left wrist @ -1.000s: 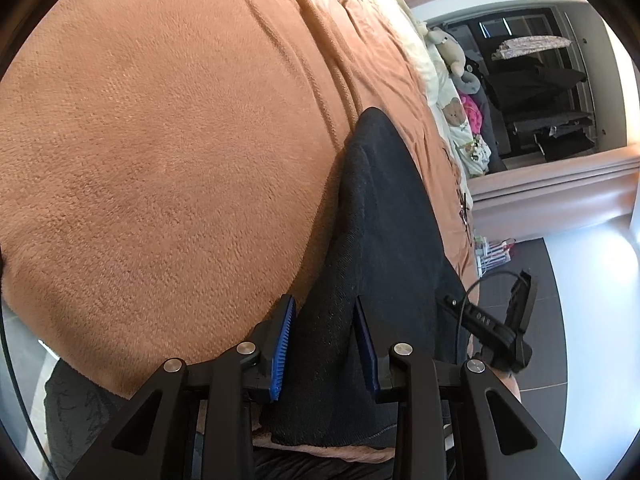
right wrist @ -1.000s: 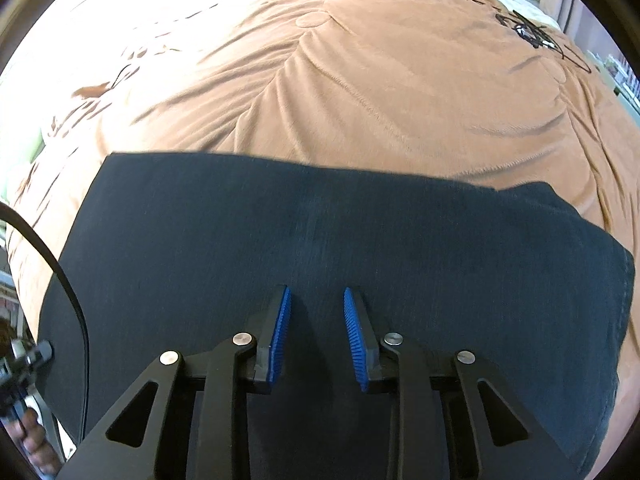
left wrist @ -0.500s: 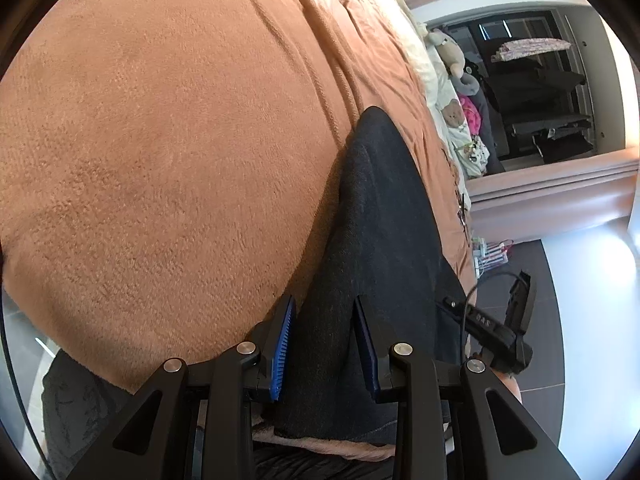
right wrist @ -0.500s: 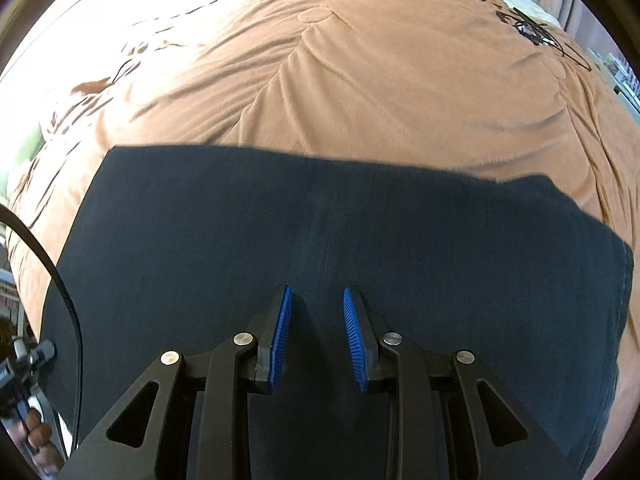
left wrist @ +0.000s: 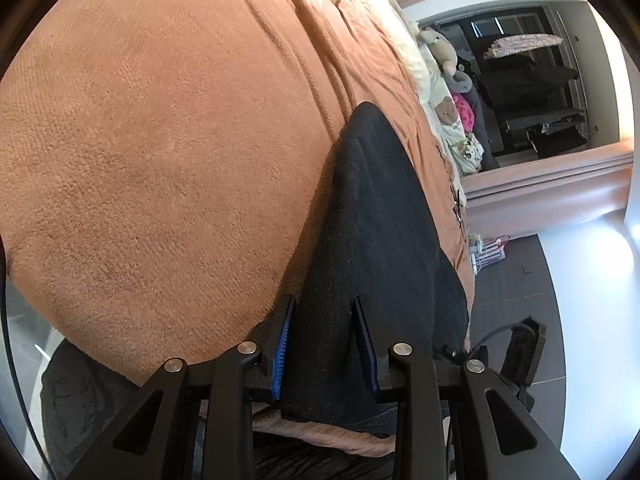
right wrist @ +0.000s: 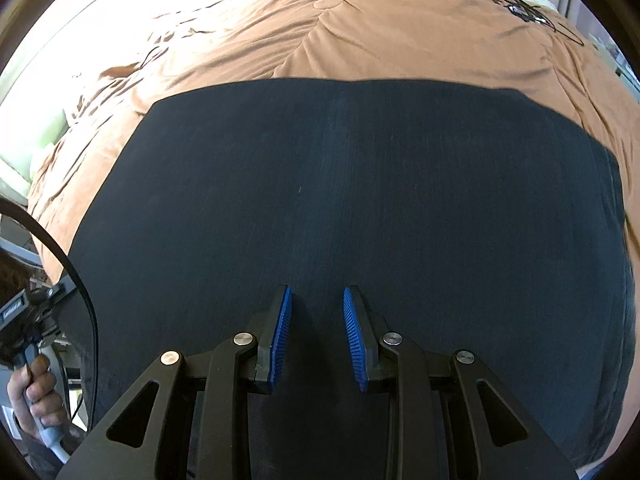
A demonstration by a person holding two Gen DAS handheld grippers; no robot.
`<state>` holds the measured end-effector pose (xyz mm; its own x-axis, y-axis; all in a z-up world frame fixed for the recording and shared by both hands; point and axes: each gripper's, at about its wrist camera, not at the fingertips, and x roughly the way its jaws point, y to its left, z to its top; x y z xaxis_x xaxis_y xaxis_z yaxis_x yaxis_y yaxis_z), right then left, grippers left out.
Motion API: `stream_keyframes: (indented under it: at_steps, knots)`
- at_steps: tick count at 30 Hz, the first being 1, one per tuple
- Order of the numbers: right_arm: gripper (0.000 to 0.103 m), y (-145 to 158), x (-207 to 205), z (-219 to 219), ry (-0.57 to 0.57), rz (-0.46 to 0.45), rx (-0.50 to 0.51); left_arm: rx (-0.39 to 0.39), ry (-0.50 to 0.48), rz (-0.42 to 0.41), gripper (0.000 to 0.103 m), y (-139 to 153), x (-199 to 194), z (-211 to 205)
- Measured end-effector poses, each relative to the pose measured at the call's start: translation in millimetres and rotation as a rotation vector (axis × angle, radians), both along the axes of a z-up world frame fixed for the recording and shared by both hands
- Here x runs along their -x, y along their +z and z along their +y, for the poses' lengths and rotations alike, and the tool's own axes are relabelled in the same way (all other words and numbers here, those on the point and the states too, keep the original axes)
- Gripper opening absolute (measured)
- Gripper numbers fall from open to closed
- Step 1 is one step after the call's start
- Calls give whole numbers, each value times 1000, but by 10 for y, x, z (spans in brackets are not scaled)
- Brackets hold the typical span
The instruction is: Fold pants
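Dark pants [left wrist: 384, 240] edge between closing left gripper [left wrist: 324, 344]; right gripper [right wrist: 316, 336] narrow, empty.

Dark folded pants [right wrist: 360, 200] lie flat and smooth on the brown blanket [right wrist: 360, 40].

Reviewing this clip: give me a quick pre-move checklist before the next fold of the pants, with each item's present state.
1. Pants lying flat on the brown blanket: ok, the visible surface is smooth.
2. Left tool at the pants' edge: ok, fabric sits between its blue pads, jaws closing.
3. Left tool's grip secure: cannot tell, pad contact unclear.
4. Right tool holding fabric: not ok, pads apart above the flat cloth.
5. Far edge of the pants straight: ok.
6. Blanket beyond the pants free for folding: ok, nothing visible nearby.
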<state>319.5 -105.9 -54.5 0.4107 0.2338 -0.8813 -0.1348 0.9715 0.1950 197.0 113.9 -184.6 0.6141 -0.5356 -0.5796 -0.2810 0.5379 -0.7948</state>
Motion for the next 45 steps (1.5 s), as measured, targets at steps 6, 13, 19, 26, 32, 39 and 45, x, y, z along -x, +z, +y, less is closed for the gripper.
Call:
stream_keyframes:
  at_steps: [6,13,19,26,32,39,45]
  knots:
    - [24,45,185,7,16,-4,-32,-10,-13,-35,17,115,13,-30]
    - [24,107,239,27,47,-43,-48,-25,-12,-53,16,224,-8,-73]
    - [16,-43,92,108,34,-22,1,-8,-7,-67,16,236,-17,-79]
    - [16,-69,184,224,47,-7,5,13,-25,-106,16,346,-76,-90]
    - [16,-90,401,239,69,20,-15,23,-53,-152,16,509,-128,-166]
    - [16,-132,615,208,82,41,-41,27,-80,-194,16,699,-200,-284]
    - [15,-45,735,36,65,55,-91,15,-105,-230,16,863,-269,-391]
